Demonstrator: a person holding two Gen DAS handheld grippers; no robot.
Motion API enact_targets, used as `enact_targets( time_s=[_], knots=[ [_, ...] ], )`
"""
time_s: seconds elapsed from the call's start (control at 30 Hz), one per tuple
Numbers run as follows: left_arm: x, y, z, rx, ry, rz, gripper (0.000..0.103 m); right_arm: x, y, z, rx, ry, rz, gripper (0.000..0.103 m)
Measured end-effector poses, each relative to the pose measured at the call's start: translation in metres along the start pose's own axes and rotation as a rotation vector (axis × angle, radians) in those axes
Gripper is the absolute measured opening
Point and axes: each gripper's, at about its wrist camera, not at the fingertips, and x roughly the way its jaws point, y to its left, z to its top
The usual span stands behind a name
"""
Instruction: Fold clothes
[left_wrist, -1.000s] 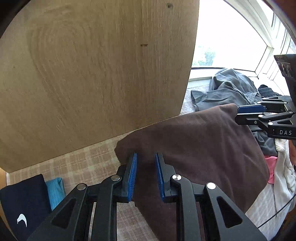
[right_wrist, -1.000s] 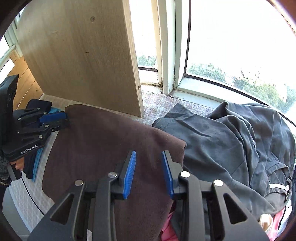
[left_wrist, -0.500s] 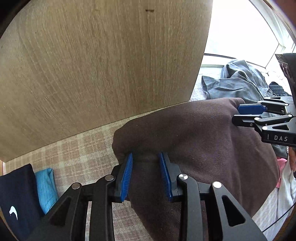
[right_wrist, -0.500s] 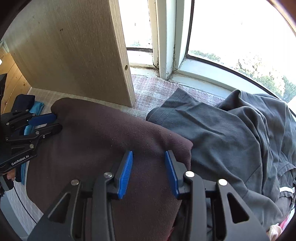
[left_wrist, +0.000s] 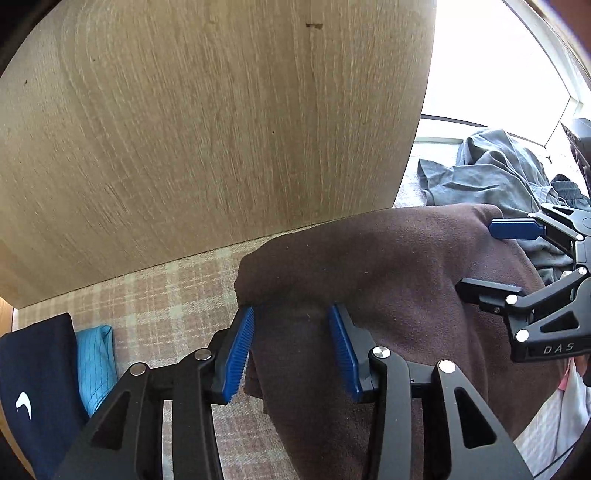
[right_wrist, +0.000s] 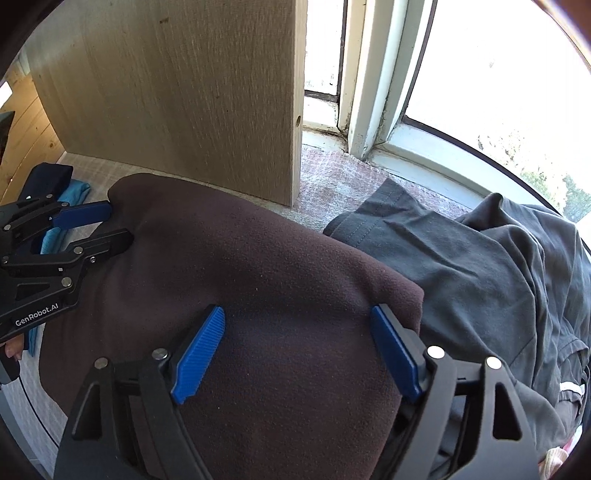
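Note:
A folded brown fleece garment (left_wrist: 388, 266) lies on the checked cover (left_wrist: 166, 295), right up against the wooden panel. My left gripper (left_wrist: 290, 314) is open at its near left corner, and a bunched edge of the cloth sits between the blue pads without being pinched. In the right wrist view the same garment (right_wrist: 258, 266) fills the middle. My right gripper (right_wrist: 297, 314) is open wide over its right corner, pads resting at the cloth's surface. Each gripper shows in the other's view: the right gripper (left_wrist: 478, 256) and the left gripper (right_wrist: 118, 223).
An upright wooden panel (left_wrist: 221, 129) stands close behind the garment. A crumpled grey garment (right_wrist: 461, 266) lies to the right below the window frame (right_wrist: 362, 110). A folded navy piece (left_wrist: 33, 387) and a light blue one (left_wrist: 96, 358) lie at the left.
Both grippers have moved forward towards the wooden panel with the brown garment, and their jaws have spread, the right much wider. The garment now rests on the cover.

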Motion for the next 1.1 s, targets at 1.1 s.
enact_targets(
  time_s=[1.1],
  knots=[
    [-0.007, 0.049, 0.012, -0.199, 0.099, -0.163, 0.050, -0.041, -0.045, 0.009, 0.099, -0.006, 0.005, 0.082]
  ],
)
